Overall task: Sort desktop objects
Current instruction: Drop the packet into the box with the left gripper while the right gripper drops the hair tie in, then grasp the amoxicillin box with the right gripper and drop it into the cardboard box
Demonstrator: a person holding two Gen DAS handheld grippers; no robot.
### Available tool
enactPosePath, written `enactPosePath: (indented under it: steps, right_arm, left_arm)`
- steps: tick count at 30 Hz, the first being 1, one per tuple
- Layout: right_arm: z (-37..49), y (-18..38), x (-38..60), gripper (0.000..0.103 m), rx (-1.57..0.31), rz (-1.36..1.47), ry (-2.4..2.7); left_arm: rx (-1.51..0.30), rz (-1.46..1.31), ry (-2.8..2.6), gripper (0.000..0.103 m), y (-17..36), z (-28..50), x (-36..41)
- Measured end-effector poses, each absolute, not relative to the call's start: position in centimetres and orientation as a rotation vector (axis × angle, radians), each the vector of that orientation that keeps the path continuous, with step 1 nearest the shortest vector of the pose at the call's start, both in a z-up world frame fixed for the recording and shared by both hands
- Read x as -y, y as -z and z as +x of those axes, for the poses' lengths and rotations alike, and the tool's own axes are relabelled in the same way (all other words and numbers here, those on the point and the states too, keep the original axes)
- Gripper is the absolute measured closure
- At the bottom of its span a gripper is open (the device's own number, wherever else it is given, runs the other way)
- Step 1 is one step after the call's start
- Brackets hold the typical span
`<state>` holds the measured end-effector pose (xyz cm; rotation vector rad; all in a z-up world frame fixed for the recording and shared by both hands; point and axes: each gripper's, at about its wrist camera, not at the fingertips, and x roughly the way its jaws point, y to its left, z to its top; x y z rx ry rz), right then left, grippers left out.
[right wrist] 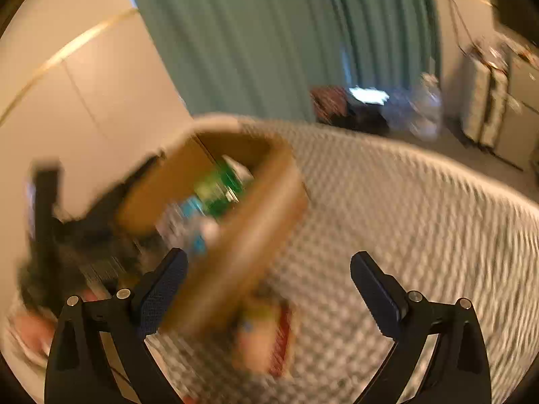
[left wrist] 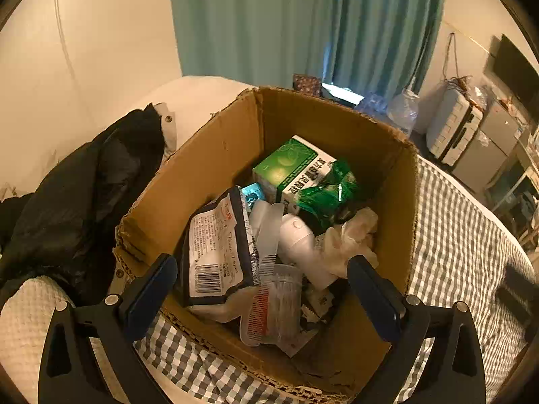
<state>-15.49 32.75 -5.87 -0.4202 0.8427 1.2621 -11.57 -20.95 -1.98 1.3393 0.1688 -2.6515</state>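
Cardboard box point(left wrist: 215, 155) sits on the checked bed cover point(left wrist: 454, 235), full of things: a green carton point(left wrist: 286, 165), a white bottle point(left wrist: 299, 239), a snack packet point(left wrist: 215, 252). Both grippers, left point(left wrist: 262, 282) and right point(right wrist: 269, 279), have jaws wide apart, holding nothing.

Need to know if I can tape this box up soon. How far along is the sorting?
Mostly done, it seems: the cardboard box already holds a green carton, a barcoded pouch, a white bottle and more. Nothing is in hand; the left claw and right claw are both open. Left: a blurred reddish packet lying on the checked bedcover.
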Motion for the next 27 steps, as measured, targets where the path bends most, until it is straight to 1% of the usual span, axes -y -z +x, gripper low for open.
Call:
enactPosePath:
  steps: [4, 6, 13, 15, 16, 17, 18, 20, 23, 25, 27]
  right_arm:
    - [-15.4, 11.5, -31.4, 0.004, -0.971, -0.478, -1.191]
    - [-16.7, 13.7, -31.8, 0.004, -0.983, -0.540, -1.184]
    - [-20.3, 18.5, -34.6, 0.005, -1.024, -0.688, -1.140]
    - [-20.2, 20.2, -35.3, 0.005, -1.071, -0.721, -1.085]
    - [-19.8, 21.0, -35.5, 0.007, -1.098, -0.724, -1.053]
    - [-19.3, 21.8, -35.5, 0.019, -1.125, -0.720, -1.017]
    - [-19.0, 22.1, -35.3, 0.026, -1.132, -0.710, -1.009]
    - [-18.6, 22.1, -34.7, 0.027, -1.120, -0.692, -1.025]
    - [-17.4, 20.6, -32.9, 0.027, -1.104, -0.646, -1.031]
    - [-15.9, 18.0, -31.4, 0.027, -1.083, -0.557, -1.023]
    - [-14.4, 14.1, -30.1, 0.027, -1.026, -0.453, -1.032]
  left_arm:
    - [-0.194, 1.291, 2.688, 0.000, 1.6, -10.9, 21.2]
    - [-0.222, 1.283, 2.695, 0.000, 1.7, -10.4, 21.8]
    - [-0.326, 1.298, 2.674, 0.000, 2.5, -10.3, 23.1]
    - [-0.335, 1.298, 2.678, 0.000, 2.8, -10.6, 23.1]
    - [-0.338, 1.302, 2.680, 0.000, 2.9, -10.7, 23.1]
    - [-0.339, 1.309, 2.677, 0.000, 3.1, -10.8, 23.1]
    - [-0.340, 1.318, 2.669, 0.000, 3.3, -10.9, 23.1]
    - [-0.342, 1.321, 2.663, 0.000, 3.6, -11.1, 23.3]
    - [-0.356, 1.312, 2.657, 0.000, 3.7, -11.2, 23.6]
    - [-0.371, 1.296, 2.658, 0.000, 3.6, -11.1, 23.9]
    - [-0.394, 1.287, 2.662, 0.000, 3.5, -11.0, 24.2]
